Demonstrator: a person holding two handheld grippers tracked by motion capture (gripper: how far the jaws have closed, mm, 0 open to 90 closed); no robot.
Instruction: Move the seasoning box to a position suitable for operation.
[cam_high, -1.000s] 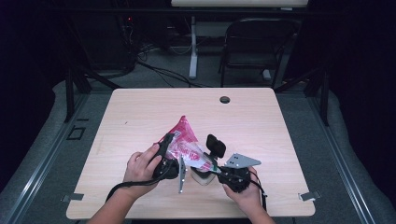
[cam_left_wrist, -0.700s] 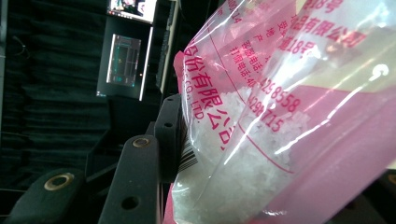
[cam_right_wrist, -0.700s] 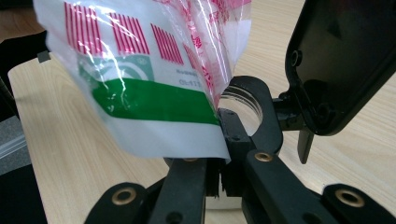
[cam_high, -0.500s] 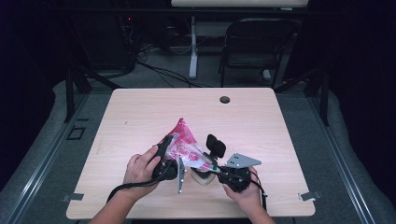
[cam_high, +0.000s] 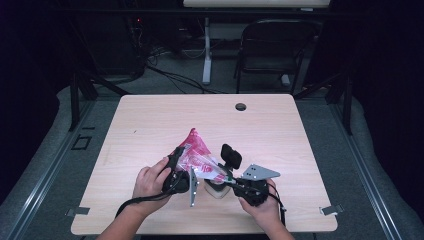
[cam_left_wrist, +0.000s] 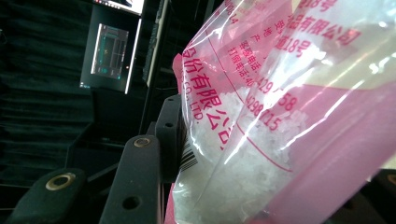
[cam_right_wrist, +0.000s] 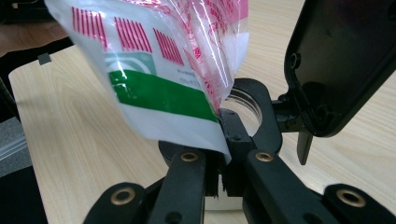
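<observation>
A pink-and-clear plastic bag (cam_high: 197, 157) of white crystals is held up over the table between both grippers. My left gripper (cam_high: 182, 158) is shut on its left side; in the left gripper view one black finger (cam_left_wrist: 167, 135) presses the bag (cam_left_wrist: 261, 116) by its barcode, and the other jaw is hidden behind it. My right gripper (cam_high: 223, 178) (cam_right_wrist: 226, 140) is shut on the lower corner of the bag (cam_right_wrist: 163, 70). Just below stands a small clear jar (cam_high: 216, 191) with a black rim (cam_right_wrist: 259, 105) and its black flip lid (cam_high: 231, 156) (cam_right_wrist: 341, 65) standing open.
The light wooden table (cam_high: 150, 120) has a round cable hole (cam_high: 240, 106) near its far edge. A dark chair (cam_high: 272, 50) and cables stand on the floor beyond. A person's hands hold both grippers near the front edge.
</observation>
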